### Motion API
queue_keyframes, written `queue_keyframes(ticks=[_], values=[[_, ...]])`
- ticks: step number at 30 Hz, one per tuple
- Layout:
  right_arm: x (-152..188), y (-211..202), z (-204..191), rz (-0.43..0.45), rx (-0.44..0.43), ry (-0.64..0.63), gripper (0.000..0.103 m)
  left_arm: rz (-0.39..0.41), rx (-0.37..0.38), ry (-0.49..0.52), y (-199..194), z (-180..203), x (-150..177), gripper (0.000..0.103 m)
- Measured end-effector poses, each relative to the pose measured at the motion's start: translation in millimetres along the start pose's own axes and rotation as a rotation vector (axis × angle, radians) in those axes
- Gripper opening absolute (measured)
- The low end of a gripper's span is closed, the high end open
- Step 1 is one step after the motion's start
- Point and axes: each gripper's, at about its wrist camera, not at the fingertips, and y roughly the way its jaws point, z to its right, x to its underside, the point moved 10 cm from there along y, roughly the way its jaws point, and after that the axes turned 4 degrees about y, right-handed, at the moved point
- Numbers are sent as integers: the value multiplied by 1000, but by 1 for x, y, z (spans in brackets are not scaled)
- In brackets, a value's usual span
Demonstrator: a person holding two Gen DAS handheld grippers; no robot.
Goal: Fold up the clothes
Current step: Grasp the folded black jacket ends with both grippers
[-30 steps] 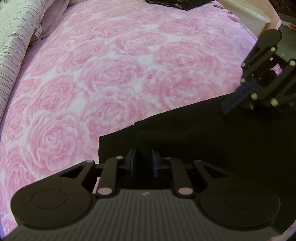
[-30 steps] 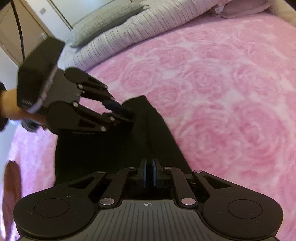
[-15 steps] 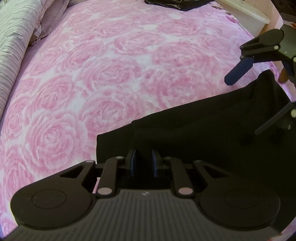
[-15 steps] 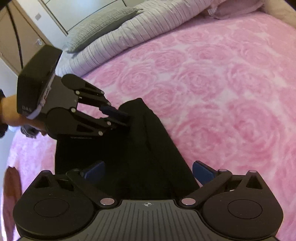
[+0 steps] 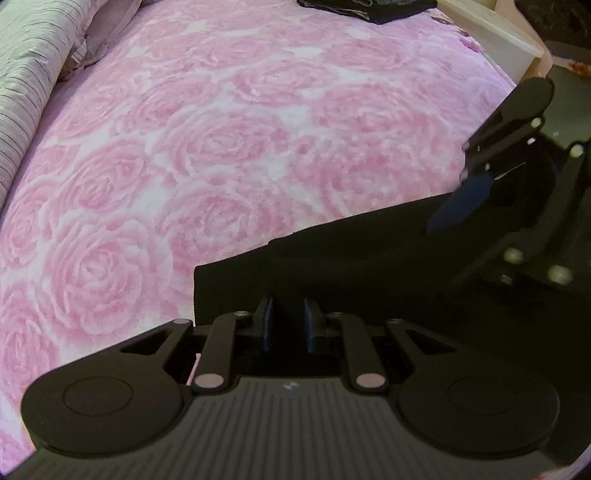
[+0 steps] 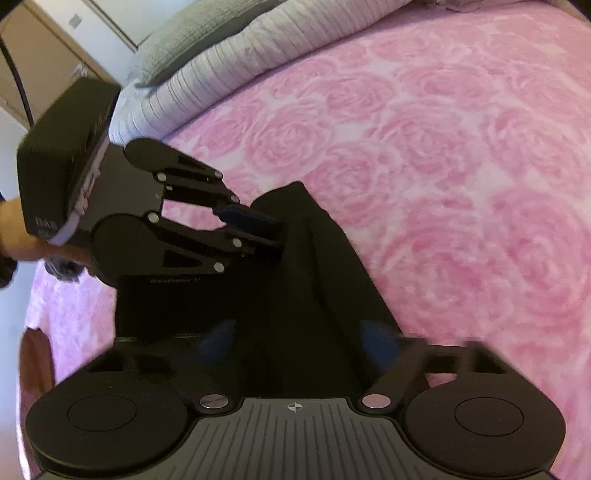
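Observation:
A black garment (image 5: 369, 266) lies on the pink rose bedspread (image 5: 221, 147), its folded edge running toward the right. My left gripper (image 5: 288, 317) is shut on a bunched fold of it. The right wrist view shows that same left gripper (image 6: 273, 230) pinching the cloth's far raised corner. My right gripper (image 6: 299, 341) straddles the near ridge of the black garment (image 6: 314, 295); its jaws are closing, with cloth between the blurred blue pads (image 6: 380, 343), which stand apart from it. In the left wrist view the right gripper (image 5: 476, 236) hovers over the garment's right end.
A grey striped duvet (image 6: 240, 70) and a pillow (image 6: 192, 40) line the bed's far side. Folded dark clothes (image 5: 365, 7) sit at the bed's far end beside a white box (image 5: 491, 40). A person's hand (image 6: 22, 243) holds the left gripper. Wardrobe doors (image 6: 44, 55) stand behind.
My right gripper went from shut on the cloth to wide open, and its jaws now stand narrower around the ridge. The left gripper kept its grip and place.

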Motion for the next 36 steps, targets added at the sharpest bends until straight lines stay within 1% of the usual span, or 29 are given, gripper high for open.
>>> queue_keyframes(ticks=[1,2,3,4,6,8,11,12,13,14,15,16,19,21,22,23,24,25,26,28,29,30,31,33,35,36], values=[[2,3,2,-9,7,-4,44,-1,-1,2,0,0,0,10],[5,5,4,-18,15,-8,30,-3,-6,3,-1,0,0,8],[3,2,6,-5,30,-23,25,2,-17,8,-2,-1,-1,4],[1,-2,7,14,48,-40,22,14,-33,12,-5,-2,-2,0],[-5,-10,10,55,86,-75,22,36,-62,13,-9,-4,-5,0],[-13,-12,18,71,119,-93,22,32,-66,-9,-4,-8,-5,0],[-16,-10,23,55,99,-85,23,24,-61,-20,-2,-9,-7,0],[-17,-11,23,55,89,-83,24,29,-51,-26,-6,-9,-9,2],[-18,-16,20,65,74,-85,39,36,-37,-33,-9,-8,-9,12],[-16,-21,15,71,54,-85,43,44,-24,-39,-12,-7,-9,17],[-13,-24,10,68,32,-87,43,41,-15,-42,-12,-5,-8,21],[-9,-23,6,58,26,-90,43,39,-6,-45,-11,-4,-7,23],[1,-9,6,21,22,-70,43,20,4,-42,-4,-1,-3,23],[5,2,10,2,19,-41,42,6,4,-37,2,1,-2,23],[5,6,13,-1,21,-28,22,6,-4,-25,2,3,-3,13],[4,7,13,-3,22,-26,13,7,-13,-12,1,4,-4,6],[4,8,13,-4,22,-27,11,21,-24,-12,-3,2,-5,0],[1,5,11,7,30,-49,8,35,-36,-12,-6,1,-6,0],[-2,-1,7,27,49,-93,8,49,-48,-12,-10,-1,-8,0],[-12,-14,6,75,77,-128,6,68,-68,-16,-14,-5,-10,0],[-20,-19,9,97,85,-120,0,71,-76,-21,-13,-7,-11,0],[-24,-19,14,104,93,-112,0,63,-73,-24,-10,-7,-10,0],[-29,-19,19,106,101,-107,0,54,-69,-27,-6,-7,-9,0],[-26,-8,27,58,91,-91,0,39,-72,-20,-1,-4,-7,0],[-21,-8,32,56,99,-90,1,34,-83,-18,0,-3,-5,0],[-18,-12,33,62,98,-81,6,38,-91,-26,-5,-3,-5,1]])
